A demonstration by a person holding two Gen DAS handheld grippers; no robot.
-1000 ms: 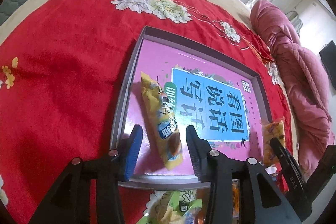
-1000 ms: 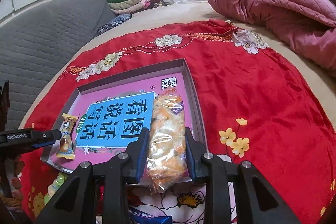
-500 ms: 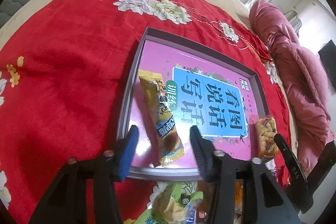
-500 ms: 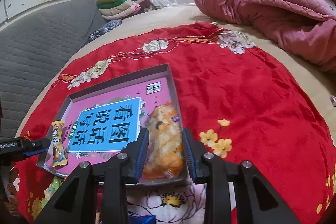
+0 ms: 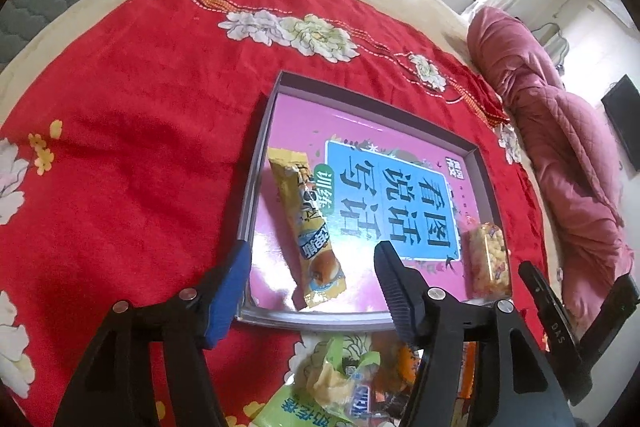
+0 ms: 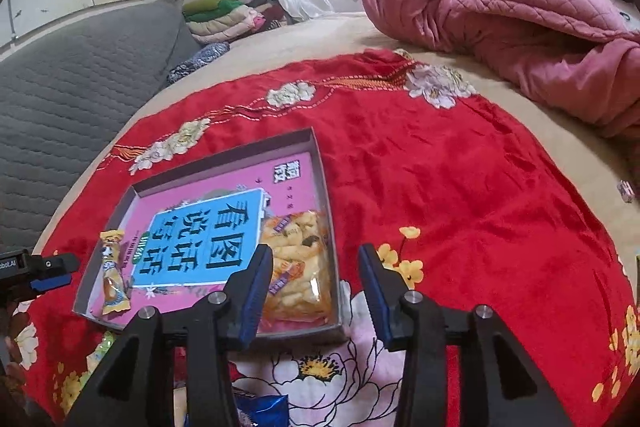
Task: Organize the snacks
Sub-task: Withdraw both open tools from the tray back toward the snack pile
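Opening over the shallow box (image 5: 256,187) on the bed's red floral blanket (image 5: 132,147), both claws have just let go. The left claw (image 5: 312,283) stands wide with the long yellow snack bar (image 5: 306,227) lying free below it, along the box's left wall. The right claw (image 6: 312,287) has spread too, narrower, and the clear bag of crackers (image 6: 298,267) that it gripped a second ago now rests against the box's right wall. Two snacks are thus placed; by my reading more wait in the loose pile of wrappers (image 5: 352,379) on the blanket at the box's near edge. The box bottom bears a blue panel (image 5: 392,203) printed 看图说话写话, with 训练 on a green tab beside it.
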